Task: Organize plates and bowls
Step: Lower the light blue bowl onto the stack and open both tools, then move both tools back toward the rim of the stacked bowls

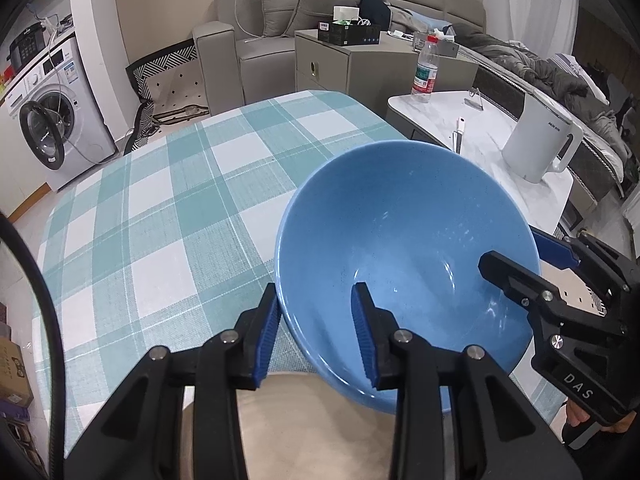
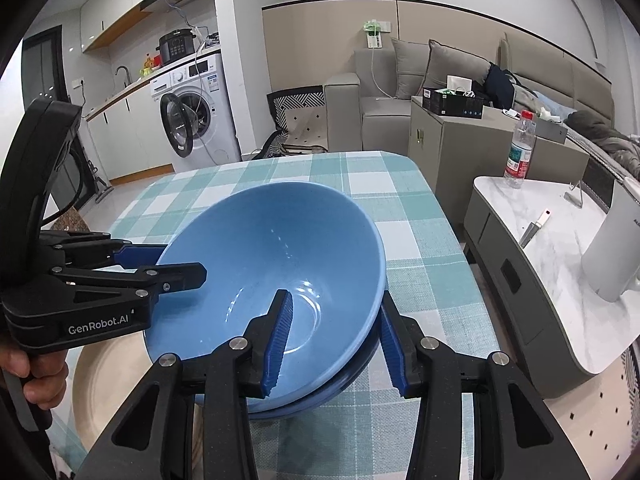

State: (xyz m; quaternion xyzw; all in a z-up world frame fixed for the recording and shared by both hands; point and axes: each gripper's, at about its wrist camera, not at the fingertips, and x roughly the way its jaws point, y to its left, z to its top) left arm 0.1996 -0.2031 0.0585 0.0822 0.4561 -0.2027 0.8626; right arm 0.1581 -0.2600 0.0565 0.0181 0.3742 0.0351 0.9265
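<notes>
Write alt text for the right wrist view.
Two grippers straddle opposite rim edges of a tilted blue bowl: the right gripper from below, the left gripper from the left. The bowl sits above a checked tablecloth, beside a beige plate.

Both views are evenly and brightly lit by soft indoor light, with only faint shadows. Small white glints sit on the glossy inside of the blue bowl (image 1: 404,248). Focus is sharp throughout. Fisheye distortion bows the checked worktop (image 2: 404,184) and walls, and dark vignetting rims the corners.
</notes>
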